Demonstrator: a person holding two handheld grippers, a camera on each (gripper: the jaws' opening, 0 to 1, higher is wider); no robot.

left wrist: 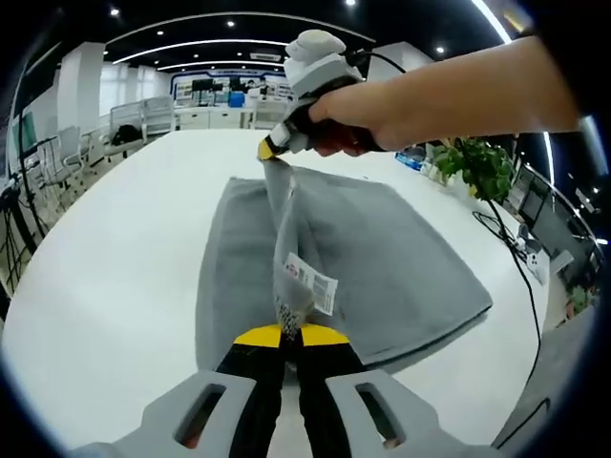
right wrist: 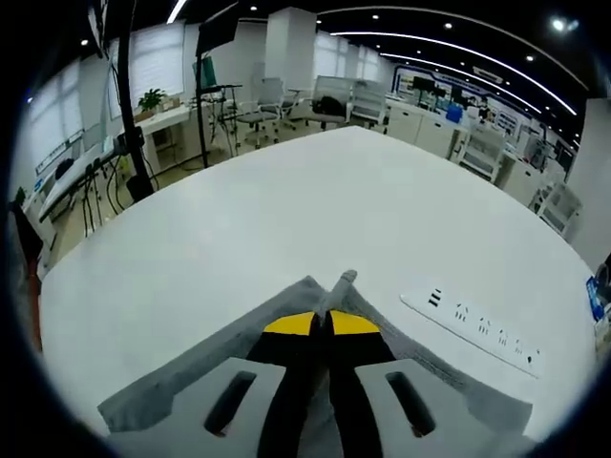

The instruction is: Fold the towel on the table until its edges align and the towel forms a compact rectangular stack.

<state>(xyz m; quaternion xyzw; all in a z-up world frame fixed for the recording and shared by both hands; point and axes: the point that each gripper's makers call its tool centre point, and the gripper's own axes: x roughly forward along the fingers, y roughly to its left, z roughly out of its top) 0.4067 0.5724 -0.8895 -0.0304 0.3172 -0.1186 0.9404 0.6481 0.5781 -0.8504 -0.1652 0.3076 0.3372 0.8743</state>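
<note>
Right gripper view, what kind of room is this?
Probably an open-plan office or lab: rows of desks and office chairs stand behind the white table, under ceiling strip lights.

The right gripper [right wrist: 322, 322], with yellow-tipped black jaws closed, pinches a raised fold of the grey terry towel [right wrist: 200, 367], which spreads out below on the round white table [right wrist: 286, 210]. A long white power strip [right wrist: 473, 329] lies just beside it, with office chairs [right wrist: 260, 107] beyond.
</note>
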